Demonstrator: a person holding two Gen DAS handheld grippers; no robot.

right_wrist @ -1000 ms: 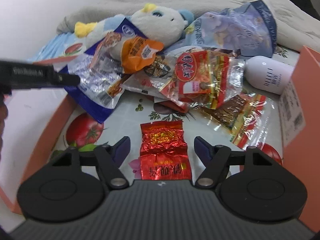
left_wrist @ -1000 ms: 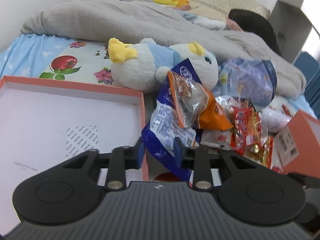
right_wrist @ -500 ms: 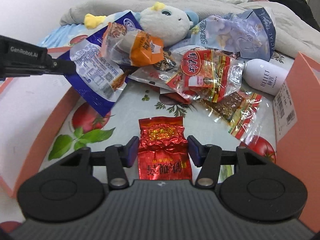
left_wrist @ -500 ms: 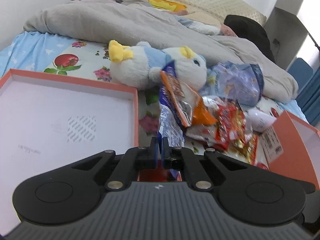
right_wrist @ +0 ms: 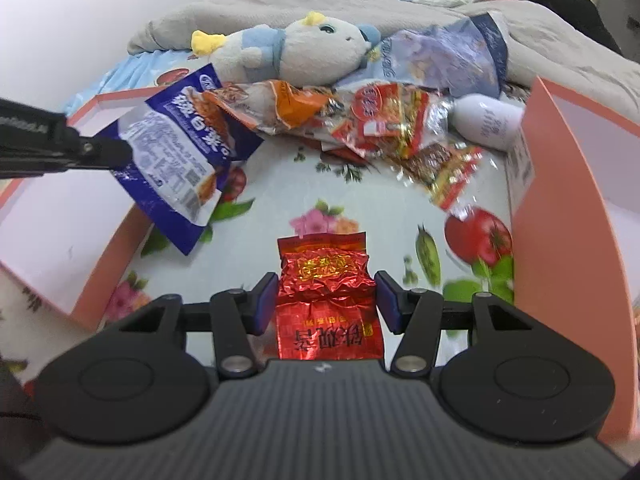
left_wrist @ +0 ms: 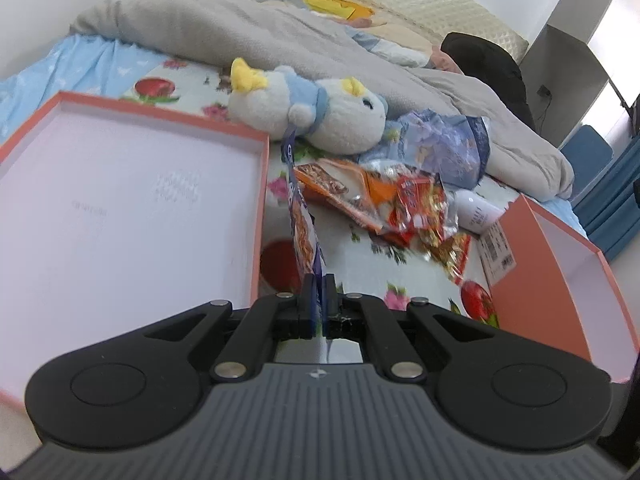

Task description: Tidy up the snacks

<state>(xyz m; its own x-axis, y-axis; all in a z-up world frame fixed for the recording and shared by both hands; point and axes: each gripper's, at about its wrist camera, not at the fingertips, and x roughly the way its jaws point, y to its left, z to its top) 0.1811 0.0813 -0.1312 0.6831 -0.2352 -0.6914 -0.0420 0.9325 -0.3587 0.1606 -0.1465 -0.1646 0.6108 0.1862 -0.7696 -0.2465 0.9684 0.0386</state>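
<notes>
My left gripper (left_wrist: 319, 284) is shut on a blue snack bag (left_wrist: 301, 216), seen edge-on, lifted beside the right rim of the shallow orange box (left_wrist: 262, 184). In the right wrist view the same blue bag (right_wrist: 180, 160) hangs from the left gripper's fingers (right_wrist: 100, 152) over that box's edge. My right gripper (right_wrist: 326, 300) is open, its jaws either side of a red foil packet (right_wrist: 326, 280) lying on the sheet. A pile of snack bags (right_wrist: 360, 116) lies further back.
A plush penguin (left_wrist: 312, 108) lies behind the pile, with a pale blue bag (left_wrist: 440, 148) and a white bottle (right_wrist: 486, 122) to the right. A second orange box (right_wrist: 568, 216) stands at the right. A grey blanket (left_wrist: 280, 40) covers the back of the bed.
My left gripper shut on the blue bag and lifted it up and back off the pile. My right gripper narrowed around the red foil packet and moved closer to it.
</notes>
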